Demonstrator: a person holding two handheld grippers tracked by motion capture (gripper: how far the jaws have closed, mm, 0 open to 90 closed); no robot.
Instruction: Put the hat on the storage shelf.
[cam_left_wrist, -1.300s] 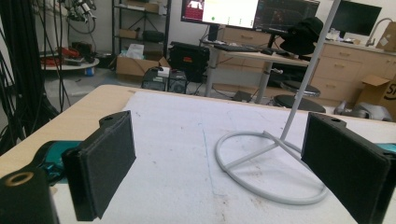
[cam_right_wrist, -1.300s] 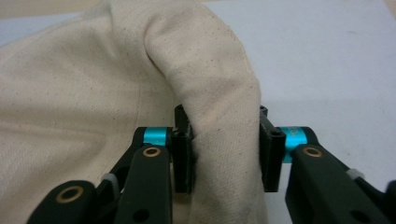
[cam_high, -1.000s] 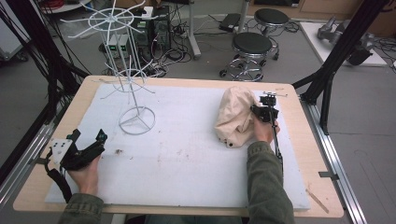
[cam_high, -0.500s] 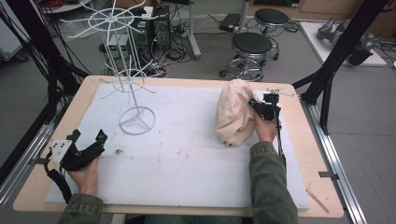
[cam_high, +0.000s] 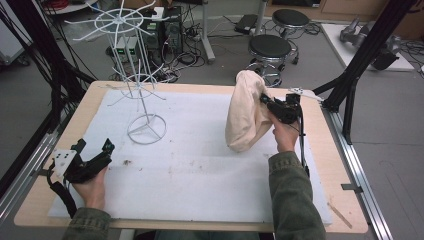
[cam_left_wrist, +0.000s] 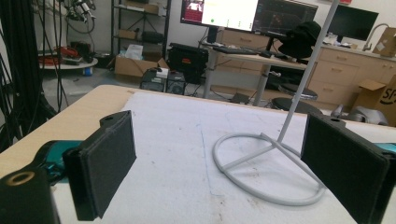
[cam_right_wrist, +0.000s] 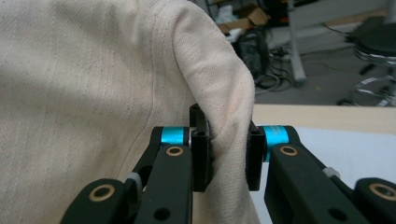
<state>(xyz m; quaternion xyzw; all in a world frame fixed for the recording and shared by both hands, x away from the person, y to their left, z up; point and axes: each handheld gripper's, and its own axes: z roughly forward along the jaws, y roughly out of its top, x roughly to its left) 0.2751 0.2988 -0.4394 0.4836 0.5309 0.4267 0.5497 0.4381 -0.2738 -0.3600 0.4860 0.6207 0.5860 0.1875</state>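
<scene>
A cream cloth hat (cam_high: 245, 112) hangs in the air over the right half of the white mat, held by my right gripper (cam_high: 265, 101), which is shut on a fold of its fabric. In the right gripper view the two black pads pinch that fold of the hat (cam_right_wrist: 116, 93) at the gripper (cam_right_wrist: 228, 154). My left gripper (cam_high: 95, 150) rests at the mat's front left, jaws open with nothing between them. In the left gripper view its pads (cam_left_wrist: 109, 163) frame the ring base of the white wire rack (cam_left_wrist: 268, 170).
The white wire rack (cam_high: 142, 95) stands on the mat's (cam_high: 200, 170) back left, with thin arms spreading at two levels. Black frame posts (cam_high: 365, 55) rise at the table's right and left. Stools and cables are on the floor behind the table.
My right gripper has risen with the hat, lifting it off the mat so that it hangs lengthwise. The left gripper has stayed in place.
</scene>
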